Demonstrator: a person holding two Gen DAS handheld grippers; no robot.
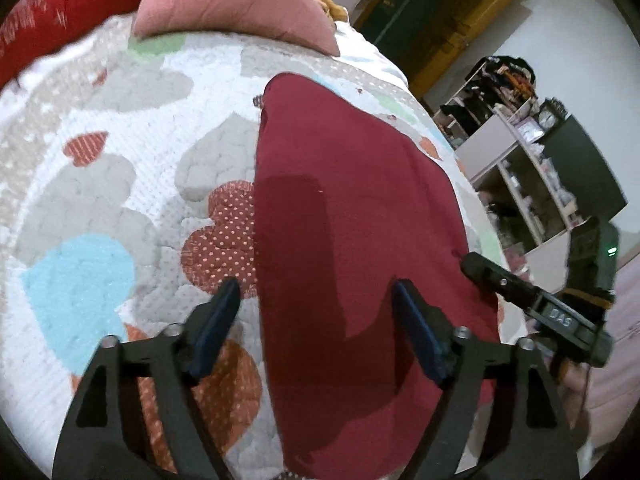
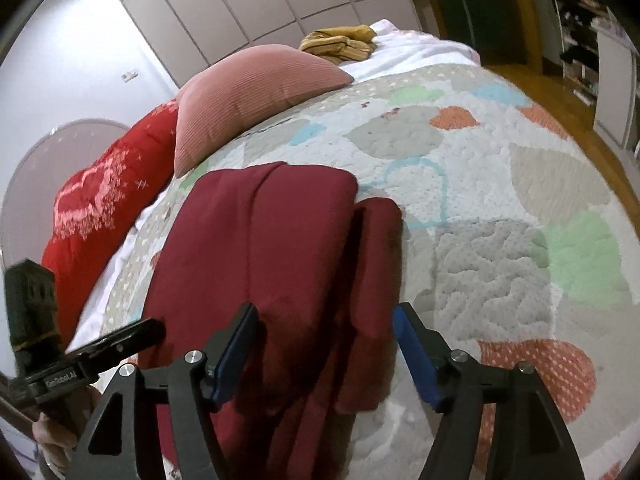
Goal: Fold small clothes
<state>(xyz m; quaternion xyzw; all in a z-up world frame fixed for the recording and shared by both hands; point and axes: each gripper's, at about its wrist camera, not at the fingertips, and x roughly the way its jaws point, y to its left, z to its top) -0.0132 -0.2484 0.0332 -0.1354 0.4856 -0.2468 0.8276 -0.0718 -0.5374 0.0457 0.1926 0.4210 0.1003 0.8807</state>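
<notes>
Smooth maroon garment (image 1: 352,208) – folded oblong – on bumpy quilt (image 1: 100,184).

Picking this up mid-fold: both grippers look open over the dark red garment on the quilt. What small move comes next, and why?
Probably lower the right gripper and close on the narrow flap at the dark red garment's right edge, to fold it inward. It lies apart from the main panel, and both the right and left gripper stand open, holding nothing.

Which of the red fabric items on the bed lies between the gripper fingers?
The dark maroon garment, lying flat on the quilt. The bright red patterned bedding and the pink pillow lie farther back.
</notes>
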